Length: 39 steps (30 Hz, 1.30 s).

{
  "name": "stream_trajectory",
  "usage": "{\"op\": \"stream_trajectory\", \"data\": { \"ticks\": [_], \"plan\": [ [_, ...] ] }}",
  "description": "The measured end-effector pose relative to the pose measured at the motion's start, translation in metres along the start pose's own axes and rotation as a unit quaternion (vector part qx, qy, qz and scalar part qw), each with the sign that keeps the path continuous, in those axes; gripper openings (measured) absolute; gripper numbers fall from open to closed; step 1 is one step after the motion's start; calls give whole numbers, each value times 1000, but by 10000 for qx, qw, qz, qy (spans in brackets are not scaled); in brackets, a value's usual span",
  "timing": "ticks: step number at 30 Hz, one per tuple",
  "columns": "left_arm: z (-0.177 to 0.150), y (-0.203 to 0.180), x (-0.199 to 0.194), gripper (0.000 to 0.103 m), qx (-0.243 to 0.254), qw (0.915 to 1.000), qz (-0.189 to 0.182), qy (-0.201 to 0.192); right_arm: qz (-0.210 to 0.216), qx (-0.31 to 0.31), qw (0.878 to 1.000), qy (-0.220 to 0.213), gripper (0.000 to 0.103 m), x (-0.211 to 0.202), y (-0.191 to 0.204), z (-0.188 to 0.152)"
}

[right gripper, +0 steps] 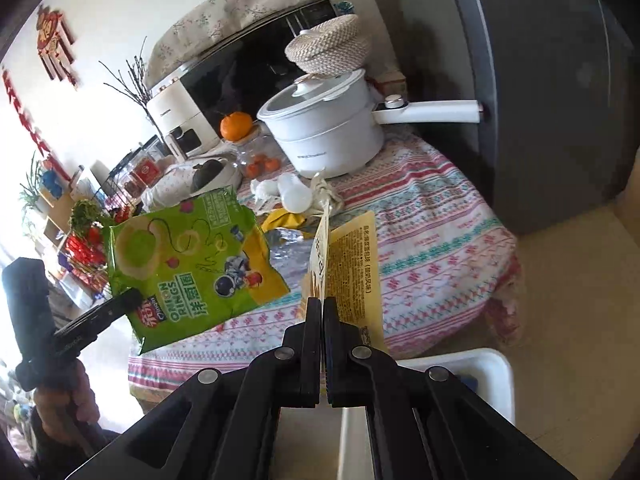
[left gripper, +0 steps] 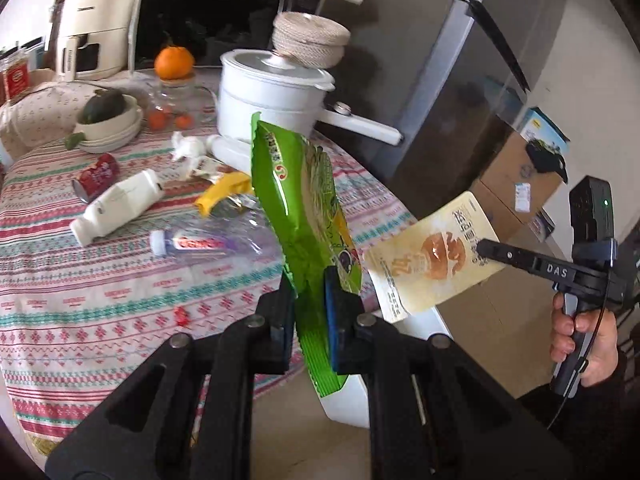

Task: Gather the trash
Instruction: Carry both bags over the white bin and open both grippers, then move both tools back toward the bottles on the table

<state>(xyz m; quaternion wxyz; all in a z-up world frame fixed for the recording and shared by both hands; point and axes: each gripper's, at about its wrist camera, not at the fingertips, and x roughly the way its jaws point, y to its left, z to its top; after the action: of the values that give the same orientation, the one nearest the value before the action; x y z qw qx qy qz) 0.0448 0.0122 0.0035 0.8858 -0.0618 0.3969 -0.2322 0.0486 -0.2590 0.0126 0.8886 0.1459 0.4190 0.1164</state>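
Between left claw (left gripper: 310,300) pads, green snack bag (left gripper: 304,208) clamped, right claw (right gripper: 322,304) pinching yellow wrapper (right gripper: 352,264)

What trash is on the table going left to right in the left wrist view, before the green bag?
Red can → white bottle → clear bottle → yellow wrapper.

table: round table with patterned striped cloth (left gripper: 100,300), fridge behind it on the right
back: white lidded pot with long handle (left gripper: 276,100), woven straw basket (left gripper: 310,38) on its lid
left of pot: orange fruit (left gripper: 174,62) on a clear glass jar (left gripper: 176,100)
middle: white plastic bottle (left gripper: 120,206) lying down, red can (left gripper: 96,176) just behind it
below table edge: white plastic bin (right gripper: 496,376)
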Motion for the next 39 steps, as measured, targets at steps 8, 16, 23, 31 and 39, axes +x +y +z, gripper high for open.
{"op": "stream_trajectory", "data": {
  "ticks": [8,16,23,31,39],
  "plan": [
    [-55,-82,43,15,1174,9859,-480,1093,-613,10,9975,362,2,-27,-64,-49],
    [-103,-122,97,15,1690,9625,-451,2074,-1112,-61,9883,1045,2,-11,-100,-94],
    [-121,-133,128,16,1925,9500,-300,2441,-1267,-50,9808,1480,3,7,-114,-113],
    [-109,-130,118,59,1986,9552,-246,2178,-1092,235,9849,1322,43,3,-116,-104],
    [-82,-109,94,75,1878,9669,-27,1726,-1081,291,9889,975,64,-7,-109,-87]
  ]
}}
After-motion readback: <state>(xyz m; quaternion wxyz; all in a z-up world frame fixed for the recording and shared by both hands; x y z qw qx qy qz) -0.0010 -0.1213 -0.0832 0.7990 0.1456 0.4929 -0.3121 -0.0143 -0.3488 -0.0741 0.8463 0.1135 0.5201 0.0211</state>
